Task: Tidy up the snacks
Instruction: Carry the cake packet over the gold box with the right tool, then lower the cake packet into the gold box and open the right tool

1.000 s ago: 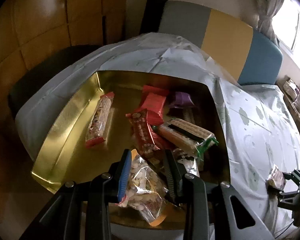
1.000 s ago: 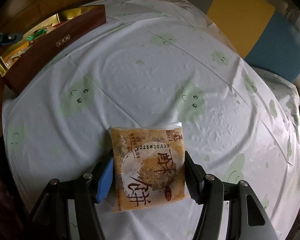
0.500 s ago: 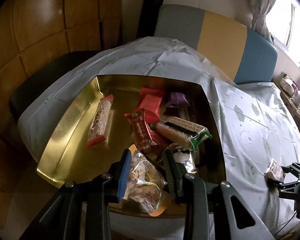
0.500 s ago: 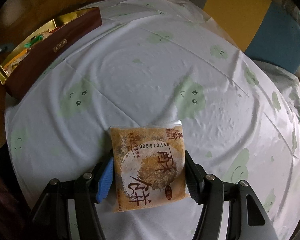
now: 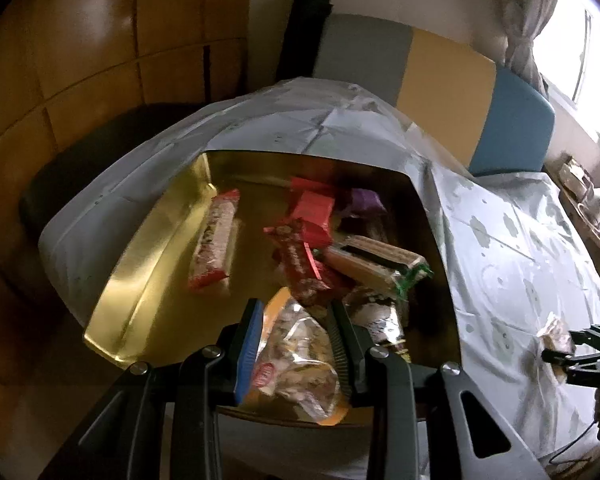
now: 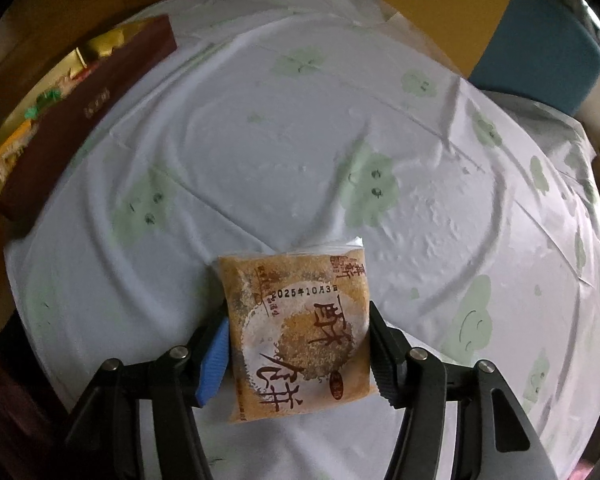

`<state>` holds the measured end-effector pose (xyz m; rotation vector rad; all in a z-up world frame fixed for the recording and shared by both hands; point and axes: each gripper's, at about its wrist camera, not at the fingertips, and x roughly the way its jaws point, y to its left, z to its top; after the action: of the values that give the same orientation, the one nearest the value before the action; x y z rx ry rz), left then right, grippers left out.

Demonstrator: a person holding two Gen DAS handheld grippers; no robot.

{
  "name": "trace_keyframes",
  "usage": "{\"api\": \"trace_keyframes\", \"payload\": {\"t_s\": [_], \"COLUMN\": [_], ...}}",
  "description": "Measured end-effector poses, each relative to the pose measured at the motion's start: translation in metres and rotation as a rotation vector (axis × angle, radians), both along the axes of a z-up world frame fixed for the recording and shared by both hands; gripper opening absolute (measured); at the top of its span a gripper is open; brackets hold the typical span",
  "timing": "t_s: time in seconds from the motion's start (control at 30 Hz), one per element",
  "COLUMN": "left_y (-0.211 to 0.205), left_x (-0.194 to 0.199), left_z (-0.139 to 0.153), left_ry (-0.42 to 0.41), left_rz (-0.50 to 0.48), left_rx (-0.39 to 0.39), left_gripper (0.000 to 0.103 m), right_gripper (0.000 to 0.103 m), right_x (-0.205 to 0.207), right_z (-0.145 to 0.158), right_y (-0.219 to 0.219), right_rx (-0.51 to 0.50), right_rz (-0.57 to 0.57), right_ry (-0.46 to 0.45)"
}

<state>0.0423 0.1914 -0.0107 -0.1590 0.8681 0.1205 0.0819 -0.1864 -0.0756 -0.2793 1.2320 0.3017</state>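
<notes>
A: Two claws, and each has a packet in it. The left gripper point(image 5: 294, 334) is clamped on a crinkly clear bag of pale snack pieces with an orange edge point(image 5: 300, 354), its fingers pressed into the bag's sides.

B: And the other?

A: The right gripper point(image 6: 298, 344) holds a flat square packet of a round brown pastry with dark printed characters point(image 6: 300, 328), pinched by its left and right edges, lying flat between the jaws and just over the pale tablecloth with green cloud faces point(image 6: 300, 140).

B: Where does each sit relative to the box?

A: The left one is right at the near rim of the shallow gold-lined box point(image 5: 148, 264), with the clear bag hanging over that edge. Just ahead lie a green-ended cracker pack point(image 5: 376, 264), a dark red wrapper point(image 5: 300, 260), a bright red packet point(image 5: 314, 210) and a purple one point(image 5: 364, 200); a long red-and-white bar point(image 5: 216, 248) lies apart to the left, pointing away from the claw.

B: And the pastry packet?

A: Well apart from it. In the right wrist view the box shows its dark red outer wall point(image 6: 96, 120) far off, ahead and to the left. I judge the left hand much the nearer; the right must carry leftward and forward across the cloth.
</notes>
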Motion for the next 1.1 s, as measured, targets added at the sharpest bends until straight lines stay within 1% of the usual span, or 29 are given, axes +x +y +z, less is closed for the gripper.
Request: {"api": "trace_keyframes", "payload": {"t_s": [0.07, 0.17, 0.27, 0.4, 0.5, 0.57, 0.67, 0.73, 0.8, 0.83, 0.9, 0.93, 0.97, 1.1], "left_y": [0.009, 0.022, 0.036, 0.048, 0.054, 0.057, 0.061, 0.063, 0.064, 0.065, 0.065, 0.066, 0.065, 0.058], "left_x": [-0.001, -0.003, -0.007, -0.012, -0.014, -0.016, -0.017, -0.018, -0.018, -0.018, -0.016, -0.016, -0.015, -0.012], "left_z": [0.001, 0.002, 0.001, 0.000, -0.002, -0.003, -0.006, -0.008, -0.011, -0.013, -0.017, -0.019, -0.020, -0.022], "left_ry": [-0.005, -0.012, -0.019, -0.021, -0.019, -0.020, -0.012, -0.006, 0.001, 0.006, 0.016, 0.019, 0.020, 0.020], "left_rz": [0.022, 0.057, 0.090, 0.114, 0.126, 0.131, 0.139, 0.138, 0.139, 0.139, 0.140, 0.141, 0.141, 0.130], "left_rx": [-0.004, -0.009, -0.015, -0.014, -0.021, -0.025, -0.031, -0.036, -0.038, -0.040, -0.045, -0.045, -0.048, -0.043], "left_gripper": [0.033, 0.034, 0.033, 0.033, 0.034, 0.033, 0.033, 0.033, 0.033, 0.033, 0.033, 0.033, 0.033, 0.033], "right_gripper": [0.061, 0.061, 0.061, 0.061, 0.061, 0.061, 0.062, 0.062, 0.068, 0.069, 0.069, 0.069, 0.069, 0.068], "right_x": [0.003, 0.007, 0.011, 0.014, 0.017, 0.023, 0.042, 0.050, 0.063, 0.067, 0.069, 0.069, 0.067, 0.056], "right_z": [0.012, 0.034, 0.056, 0.081, 0.094, 0.098, 0.091, 0.076, 0.055, 0.046, 0.031, 0.027, 0.027, 0.035], "right_y": [0.006, 0.022, 0.058, 0.126, 0.180, 0.210, 0.251, 0.275, 0.295, 0.301, 0.308, 0.307, 0.303, 0.293], "right_rx": [0.038, 0.120, 0.187, 0.290, 0.358, 0.383, 0.421, 0.412, 0.391, 0.374, 0.337, 0.341, 0.344, 0.325], "right_rz": [-0.017, -0.010, 0.052, 0.184, 0.266, 0.294, 0.301, 0.286, 0.276, 0.266, 0.248, 0.245, 0.244, 0.272], "right_ry": [-0.024, -0.056, -0.090, -0.115, -0.122, -0.135, -0.113, -0.100, -0.072, -0.066, -0.048, -0.038, -0.038, -0.099]}}
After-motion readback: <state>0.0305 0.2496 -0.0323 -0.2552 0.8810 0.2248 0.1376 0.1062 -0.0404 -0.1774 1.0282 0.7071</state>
